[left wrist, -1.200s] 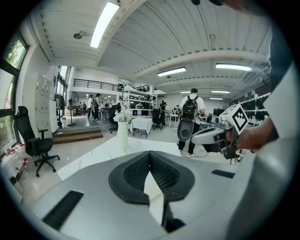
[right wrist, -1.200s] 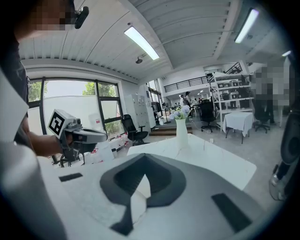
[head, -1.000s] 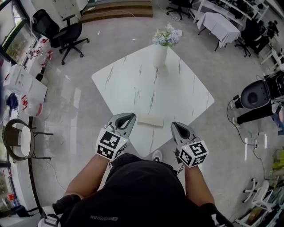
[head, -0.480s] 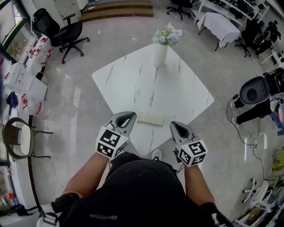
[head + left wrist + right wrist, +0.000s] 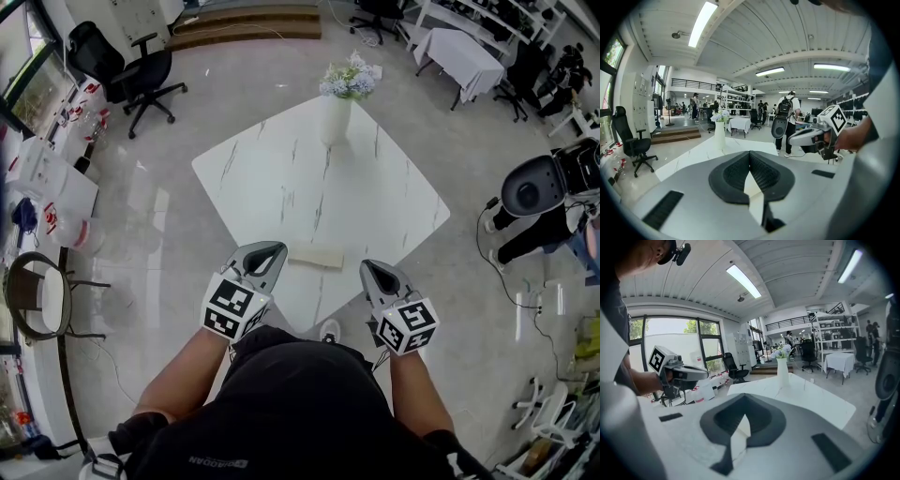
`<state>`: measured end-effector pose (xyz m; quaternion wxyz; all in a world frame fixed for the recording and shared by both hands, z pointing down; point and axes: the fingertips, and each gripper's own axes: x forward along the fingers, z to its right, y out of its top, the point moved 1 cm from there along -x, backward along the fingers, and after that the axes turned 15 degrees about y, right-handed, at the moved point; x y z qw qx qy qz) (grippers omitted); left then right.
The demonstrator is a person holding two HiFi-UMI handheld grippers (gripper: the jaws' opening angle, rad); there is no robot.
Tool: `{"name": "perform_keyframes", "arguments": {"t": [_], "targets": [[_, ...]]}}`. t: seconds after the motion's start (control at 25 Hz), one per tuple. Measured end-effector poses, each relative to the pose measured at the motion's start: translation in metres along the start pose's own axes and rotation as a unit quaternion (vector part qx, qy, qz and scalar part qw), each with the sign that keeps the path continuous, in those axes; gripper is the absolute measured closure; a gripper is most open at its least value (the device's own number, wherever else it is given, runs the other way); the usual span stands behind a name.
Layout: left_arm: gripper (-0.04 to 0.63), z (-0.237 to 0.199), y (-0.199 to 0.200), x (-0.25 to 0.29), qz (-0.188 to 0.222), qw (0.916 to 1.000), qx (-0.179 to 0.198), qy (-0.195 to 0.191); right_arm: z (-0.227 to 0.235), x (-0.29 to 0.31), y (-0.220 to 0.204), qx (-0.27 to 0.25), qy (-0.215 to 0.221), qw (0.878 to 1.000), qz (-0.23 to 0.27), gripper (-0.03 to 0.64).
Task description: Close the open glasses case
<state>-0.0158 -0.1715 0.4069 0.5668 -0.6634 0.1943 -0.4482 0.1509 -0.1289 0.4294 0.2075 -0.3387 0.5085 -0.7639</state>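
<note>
Both sets of jaws are pressed together, empty. The left gripper (image 5: 265, 249) and right gripper (image 5: 370, 267) hover at the table's (image 5: 281, 178) two near edges. The case (image 5: 315, 255) lies flat between them near the front corner, touched by neither. Beyond it, open marble runs to the vase (image 5: 335, 117) at the far corner.

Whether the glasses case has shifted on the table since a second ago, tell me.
No. The glasses case lies where it did relative to the vase.
</note>
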Motion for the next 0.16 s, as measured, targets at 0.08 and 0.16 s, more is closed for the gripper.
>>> {"name": "perform_keyframes", "arguments": {"t": [0.08,0.16], "targets": [[0.591,0.0000,-0.0012,0.0016,-0.002,1.0000,0.000,0.000,0.0004,0.0007,-0.0015,0.000,0.001,1.000,-0.001,0.615],[0.591,0.0000,-0.0022,0.0041,-0.004,1.0000,0.000,0.000,0.0012,0.0015,-0.0025,-0.001,0.003,1.000,-0.003,0.615]]}}
